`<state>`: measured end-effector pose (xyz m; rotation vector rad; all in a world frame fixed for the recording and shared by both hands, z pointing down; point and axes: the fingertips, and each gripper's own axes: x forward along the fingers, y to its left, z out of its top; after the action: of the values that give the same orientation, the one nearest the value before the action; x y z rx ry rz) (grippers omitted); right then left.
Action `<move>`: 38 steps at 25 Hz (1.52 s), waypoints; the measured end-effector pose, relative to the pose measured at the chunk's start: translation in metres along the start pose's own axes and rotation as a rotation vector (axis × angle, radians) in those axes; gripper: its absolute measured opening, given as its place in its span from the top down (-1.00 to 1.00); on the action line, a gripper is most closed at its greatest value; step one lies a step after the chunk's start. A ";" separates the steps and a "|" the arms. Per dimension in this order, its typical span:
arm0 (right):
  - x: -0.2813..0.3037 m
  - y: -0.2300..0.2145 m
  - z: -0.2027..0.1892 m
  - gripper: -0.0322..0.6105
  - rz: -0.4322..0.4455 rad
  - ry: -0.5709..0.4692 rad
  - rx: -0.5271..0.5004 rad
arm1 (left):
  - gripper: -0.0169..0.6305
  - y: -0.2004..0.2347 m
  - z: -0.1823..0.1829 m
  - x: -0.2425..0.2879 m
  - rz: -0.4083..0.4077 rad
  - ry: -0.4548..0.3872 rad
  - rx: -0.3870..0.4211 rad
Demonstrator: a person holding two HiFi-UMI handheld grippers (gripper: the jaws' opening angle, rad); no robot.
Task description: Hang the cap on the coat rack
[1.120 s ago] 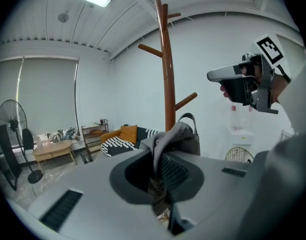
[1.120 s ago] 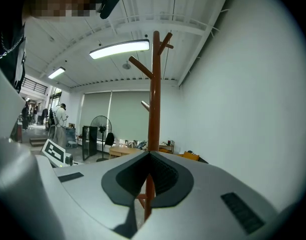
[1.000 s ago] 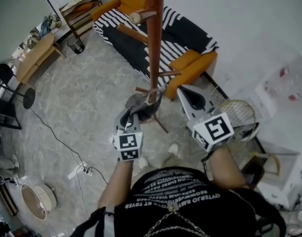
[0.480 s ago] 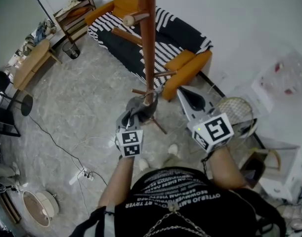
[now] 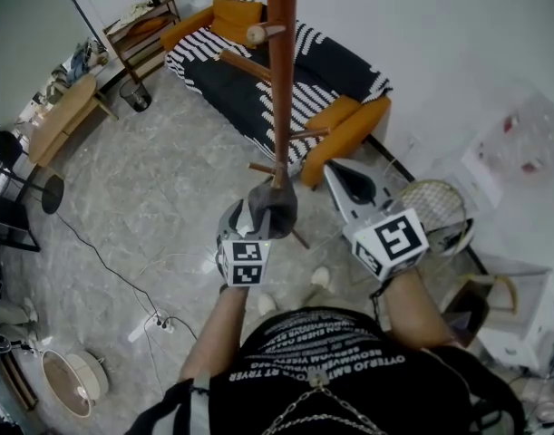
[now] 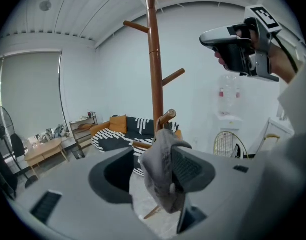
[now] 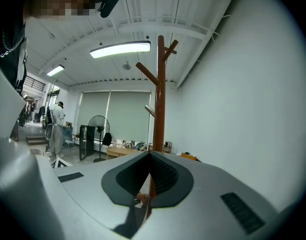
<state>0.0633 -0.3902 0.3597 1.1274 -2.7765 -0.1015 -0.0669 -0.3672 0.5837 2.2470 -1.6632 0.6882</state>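
Observation:
The grey cap [image 6: 163,174] hangs by its crown from a short lower peg [image 6: 167,117] of the brown wooden coat rack [image 6: 154,74]. My left gripper [image 6: 155,164] sits just below that peg, and its jaws have just been opening. They now stand open with the cap drooping between them, lying loosely against the right pad. In the head view the cap [image 5: 272,208] sits above the left gripper [image 5: 258,214], at the foot of the coat rack's pole [image 5: 281,80]. My right gripper [image 5: 345,175] is shut and empty, held to the right of the pole [image 7: 161,99].
A black-and-white striped sofa [image 5: 258,71] with orange cushions stands behind the rack. A wooden table [image 5: 63,107] and a shelf [image 5: 140,21] are at the far left. A round wire guard [image 5: 435,207] lies at the right, and a power strip [image 5: 145,314] and a floor fan [image 5: 72,370] at the lower left.
The left gripper's jaws have opened and let go of the cap, which now hangs from the peg. The left gripper has sunk a little. The right gripper has kept still.

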 end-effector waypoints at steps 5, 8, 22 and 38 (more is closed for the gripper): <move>-0.002 0.008 0.002 0.89 -0.001 0.000 0.004 | 0.27 0.002 0.013 -0.013 0.001 -0.045 0.017; -0.006 0.011 0.002 0.89 -0.010 -0.003 0.002 | 0.27 0.001 0.027 -0.025 -0.010 -0.076 0.025; -0.032 0.027 0.003 0.89 -0.074 -0.019 0.030 | 0.83 0.003 0.134 -0.125 -0.050 -0.343 0.089; -0.085 0.036 0.015 0.89 -0.214 -0.047 0.007 | 0.94 0.031 0.176 -0.198 -0.023 -0.446 0.086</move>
<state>0.0967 -0.3052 0.3401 1.4387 -2.6887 -0.1426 -0.1040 -0.2971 0.3287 2.6205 -1.8184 0.2655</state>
